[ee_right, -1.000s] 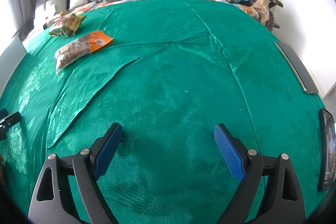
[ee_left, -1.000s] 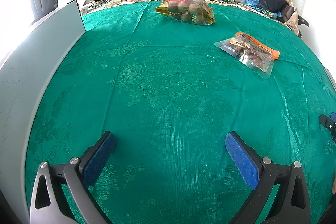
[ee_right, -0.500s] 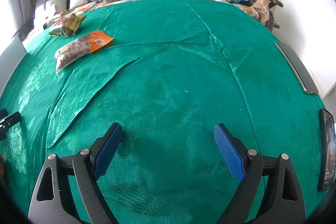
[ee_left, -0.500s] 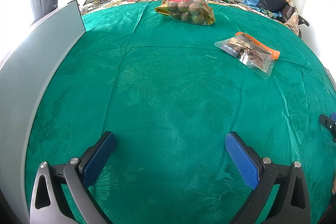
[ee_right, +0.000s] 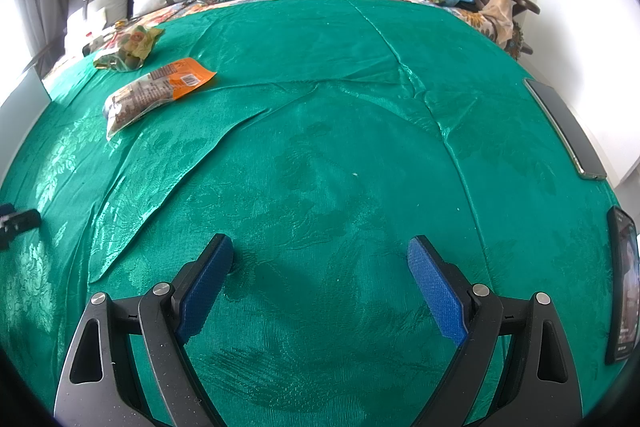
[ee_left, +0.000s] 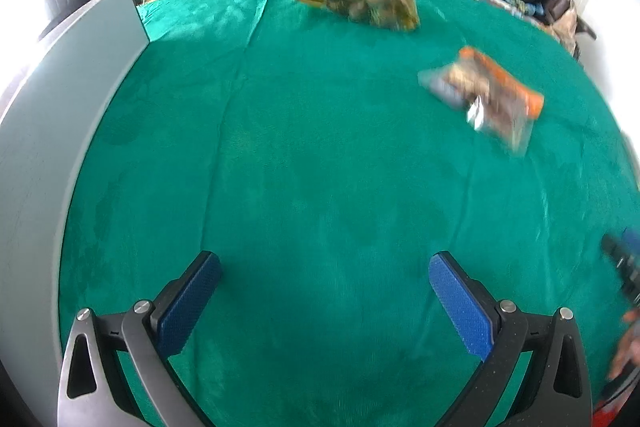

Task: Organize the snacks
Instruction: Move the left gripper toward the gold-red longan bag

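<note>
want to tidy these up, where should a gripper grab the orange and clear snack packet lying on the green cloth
Grip the orange and clear snack packet by its flat orange end, coming in low from the near side. It lies flat on the green cloth, and the clear half bulges with contents, so the thin orange edge probably pinches most easily. The left gripper is open and closer to it.

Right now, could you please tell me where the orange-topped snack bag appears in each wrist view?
Left wrist: the orange-topped snack bag lies upper right, blurred, on the green bedspread.
Right wrist: the same bag lies upper left, sharp.
Shared landmark: the bag of round snacks lies beyond it in both.
</note>
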`<state>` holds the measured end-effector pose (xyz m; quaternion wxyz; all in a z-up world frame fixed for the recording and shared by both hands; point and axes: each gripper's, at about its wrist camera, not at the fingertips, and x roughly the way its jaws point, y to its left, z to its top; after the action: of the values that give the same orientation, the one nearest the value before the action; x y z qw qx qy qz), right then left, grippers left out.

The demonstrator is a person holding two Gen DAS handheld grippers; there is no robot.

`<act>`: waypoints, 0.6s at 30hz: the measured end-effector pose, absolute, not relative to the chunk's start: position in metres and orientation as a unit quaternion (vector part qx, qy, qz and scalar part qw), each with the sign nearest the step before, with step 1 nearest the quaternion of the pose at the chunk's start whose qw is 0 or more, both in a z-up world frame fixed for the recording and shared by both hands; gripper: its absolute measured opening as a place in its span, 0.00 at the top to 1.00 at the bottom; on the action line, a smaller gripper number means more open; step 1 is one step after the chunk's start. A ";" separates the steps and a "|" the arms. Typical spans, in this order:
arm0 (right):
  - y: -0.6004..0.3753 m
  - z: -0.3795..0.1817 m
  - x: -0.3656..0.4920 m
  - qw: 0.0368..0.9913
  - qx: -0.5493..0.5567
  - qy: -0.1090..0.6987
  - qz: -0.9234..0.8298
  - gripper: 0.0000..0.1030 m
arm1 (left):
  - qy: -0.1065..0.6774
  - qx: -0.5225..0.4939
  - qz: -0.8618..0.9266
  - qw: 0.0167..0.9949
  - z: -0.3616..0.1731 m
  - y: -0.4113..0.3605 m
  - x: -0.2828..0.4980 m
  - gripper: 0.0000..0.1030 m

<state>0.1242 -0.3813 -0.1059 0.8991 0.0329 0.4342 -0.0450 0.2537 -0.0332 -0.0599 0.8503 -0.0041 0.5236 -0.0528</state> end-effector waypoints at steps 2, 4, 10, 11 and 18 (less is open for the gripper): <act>-0.381 -0.106 0.124 0.899 0.033 0.434 -0.045 0.11 | 0.512 -0.019 -0.054 0.857 -0.048 -0.027 0.266 0.00; -0.381 -0.106 0.124 0.899 0.033 0.434 -0.045 0.11 | 0.502 -0.040 -0.054 0.862 -0.032 -0.018 0.285 0.00; -0.381 -0.106 0.124 0.899 0.033 0.434 -0.045 0.10 | 0.485 -0.067 -0.047 0.871 0.000 -0.003 0.330 0.00; -0.381 -0.106 0.124 0.899 0.032 0.434 -0.045 0.10 | 0.483 -0.065 -0.046 0.872 0.004 -0.003 0.336 0.00; -0.381 -0.105 0.123 0.899 0.033 0.434 -0.045 0.10 | 0.493 -0.042 -0.034 0.868 0.007 -0.003 0.378 0.00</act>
<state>0.1232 -0.3807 -0.1055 0.8991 0.0325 0.4341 -0.0450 0.3777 -0.0032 0.0069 0.8685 -0.0420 0.4928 -0.0336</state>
